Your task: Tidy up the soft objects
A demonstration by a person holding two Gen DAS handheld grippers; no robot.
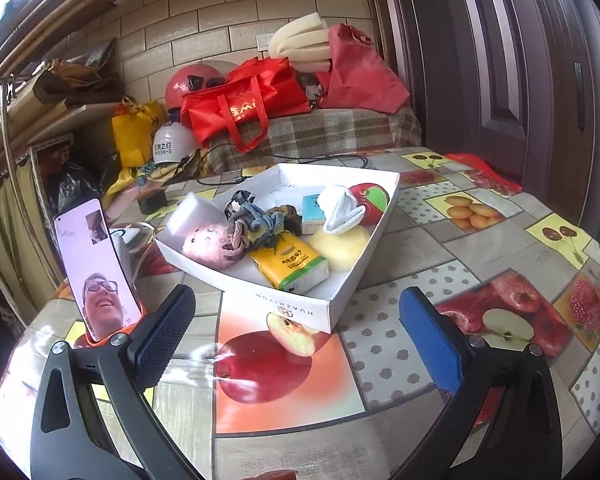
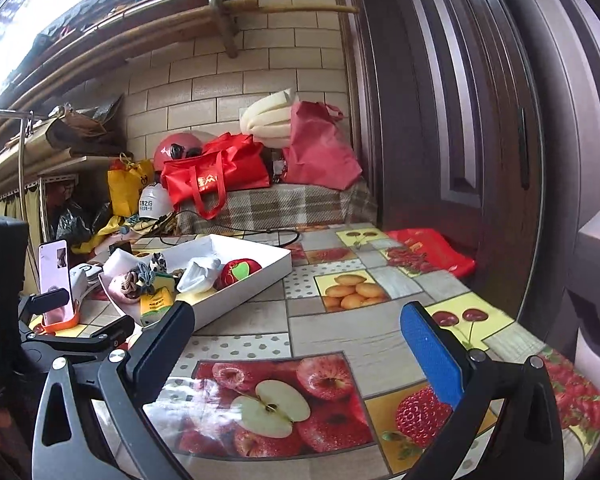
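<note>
While both handheld grippers are hovering over a fruit-print tablecloth [image 1: 440, 240], a white cardboard tray [image 1: 340, 304] is sitting at the centre of the left wrist view, crowded with soft things. The left gripper [image 1: 296, 328] is filling the bottom of that frame, its jaws spread wide and grasping nothing, the tray's near corner lying between and just beyond its blue pads [image 1: 428, 344]. Inside the tray, a pink plush toy [image 1: 206, 242] is resting at the left, touching a knotted rope toy [image 1: 252, 224]; a yellow and green tissue pack [image 1: 290, 266] is lying near the front, just beside a pale yellow sponge [image 1: 346, 246]. Behind them, a white cloth item [image 1: 340, 208] is leaning against a red apple-shaped plush [image 1: 374, 202], with a white foam block [image 1: 194, 212] propped on the tray's left rim.

At the left of the frame, a phone [image 1: 96, 268] is standing upright in an orange holder, its screen lit.

From the right wrist view, the right gripper [image 2: 296, 334] is occupying the lower frame, likewise released and empty, while the tray is appearing at middle left, well apart from its right pad. Beyond the table, red bags [image 2: 216, 172] are piling on a plaid-covered bench [image 2: 300, 204] against the brick wall at upper centre.
</note>
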